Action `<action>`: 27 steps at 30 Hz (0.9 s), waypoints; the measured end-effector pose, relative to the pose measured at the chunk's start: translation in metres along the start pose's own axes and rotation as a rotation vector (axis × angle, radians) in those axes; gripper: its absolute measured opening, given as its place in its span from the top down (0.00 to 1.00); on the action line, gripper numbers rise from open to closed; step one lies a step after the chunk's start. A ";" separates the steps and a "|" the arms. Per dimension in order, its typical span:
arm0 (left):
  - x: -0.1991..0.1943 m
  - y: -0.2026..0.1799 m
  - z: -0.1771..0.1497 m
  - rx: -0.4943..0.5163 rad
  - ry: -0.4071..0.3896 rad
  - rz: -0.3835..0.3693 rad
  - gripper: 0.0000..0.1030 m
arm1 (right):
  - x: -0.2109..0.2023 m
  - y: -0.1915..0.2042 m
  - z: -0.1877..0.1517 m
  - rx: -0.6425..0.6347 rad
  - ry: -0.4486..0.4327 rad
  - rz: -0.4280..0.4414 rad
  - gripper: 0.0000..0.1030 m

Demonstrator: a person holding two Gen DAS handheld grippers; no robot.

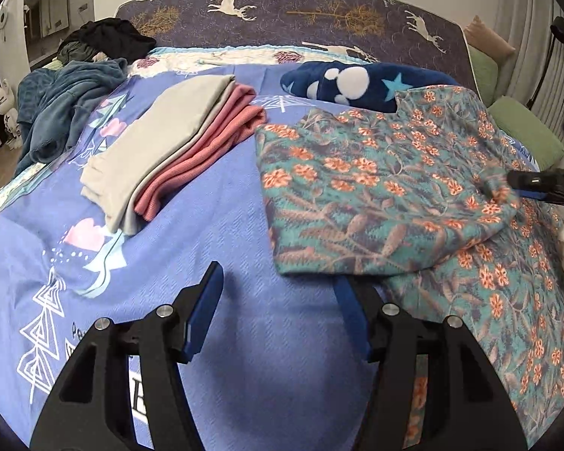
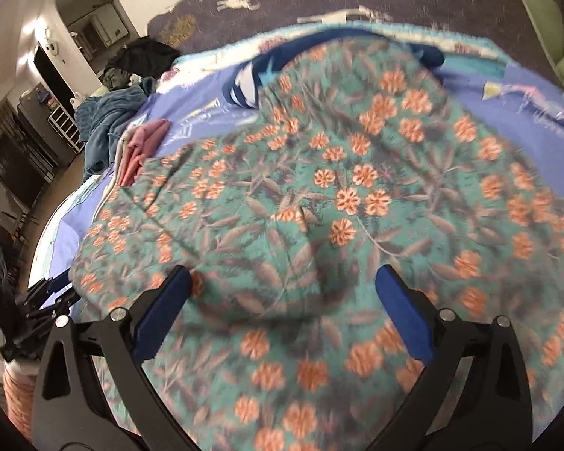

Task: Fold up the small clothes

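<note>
A teal garment with orange flowers [image 1: 376, 188] lies on the blue bedspread [image 1: 225, 225], partly folded over itself; it fills the right wrist view [image 2: 319, 206]. My left gripper [image 1: 278, 282] is open at the garment's near left edge, its right finger partly under the folded edge. My right gripper [image 2: 282, 285] is open just above the garment; it also shows at the right of the left wrist view [image 1: 522, 184]. A folded stack of grey [image 1: 150, 146] and pink clothes [image 1: 206, 150] lies to the left.
A navy fleece with white dots and stars [image 1: 357, 82] lies behind the floral garment. A teal blanket [image 1: 64, 101] and dark clothes [image 1: 109, 37] are piled at the far left. Green pillows [image 1: 526, 131] sit at the right edge of the bed.
</note>
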State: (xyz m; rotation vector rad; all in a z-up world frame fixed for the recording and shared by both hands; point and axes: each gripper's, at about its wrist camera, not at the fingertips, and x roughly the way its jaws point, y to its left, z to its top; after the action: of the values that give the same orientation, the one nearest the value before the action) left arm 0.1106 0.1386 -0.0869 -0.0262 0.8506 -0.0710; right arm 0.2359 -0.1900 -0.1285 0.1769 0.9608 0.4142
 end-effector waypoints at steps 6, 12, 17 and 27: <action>0.002 -0.003 0.009 -0.003 -0.030 -0.003 0.41 | -0.051 0.005 0.018 0.050 -0.099 0.197 0.92; 0.001 -0.010 0.014 -0.003 -0.049 -0.006 0.41 | -0.129 -0.022 0.042 0.131 -0.264 0.122 0.91; 0.001 -0.019 0.012 0.025 -0.044 -0.016 0.41 | -0.092 -0.072 0.029 0.282 -0.123 0.015 0.85; 0.008 -0.025 0.012 0.047 -0.014 -0.001 0.41 | -0.075 -0.114 -0.013 0.313 -0.049 0.024 0.31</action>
State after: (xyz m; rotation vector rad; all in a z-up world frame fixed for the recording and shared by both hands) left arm 0.1231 0.1126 -0.0837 0.0172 0.8342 -0.0917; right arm 0.2180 -0.3256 -0.1164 0.4811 0.9721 0.2777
